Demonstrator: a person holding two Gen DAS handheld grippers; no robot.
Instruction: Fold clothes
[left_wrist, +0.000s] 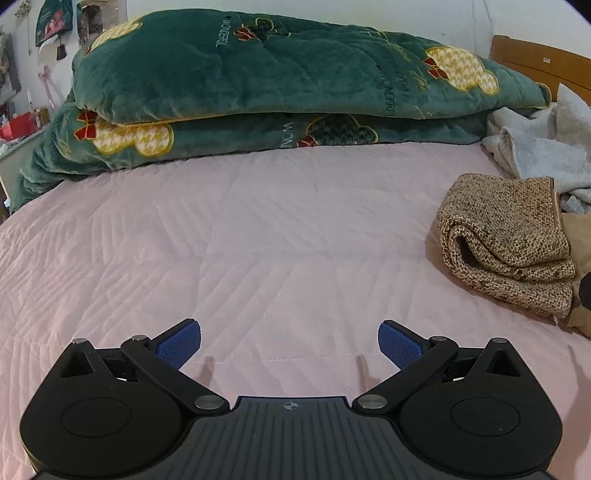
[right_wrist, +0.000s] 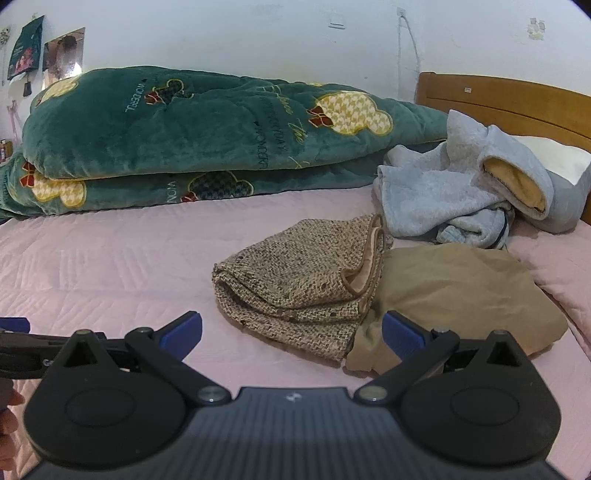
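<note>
Lying soft on the bed (right_wrist: 110, 266), the tweed garment (right_wrist: 295, 280) looks thick, limp, non-slippery; pinch its folded edge. Left tool (left_wrist: 289, 341) and right tool (right_wrist: 291, 332) gape, empty.

The only readable lettering is pale print on the green quilt (right_wrist: 192, 122), and it runs sideways. "WONDERFUL" stands near the quilt's top left bear figure, seen also from the left wrist (left_wrist: 221, 40), where it is blurred. On the fold below, only "WON" shows at the quilt's lower edge (right_wrist: 171, 192). Toward the quilt's right end runs a line ending in "DAY" beside a "WONDERF" cut off by the fold. A cursive line next to it cannot be read.
</note>
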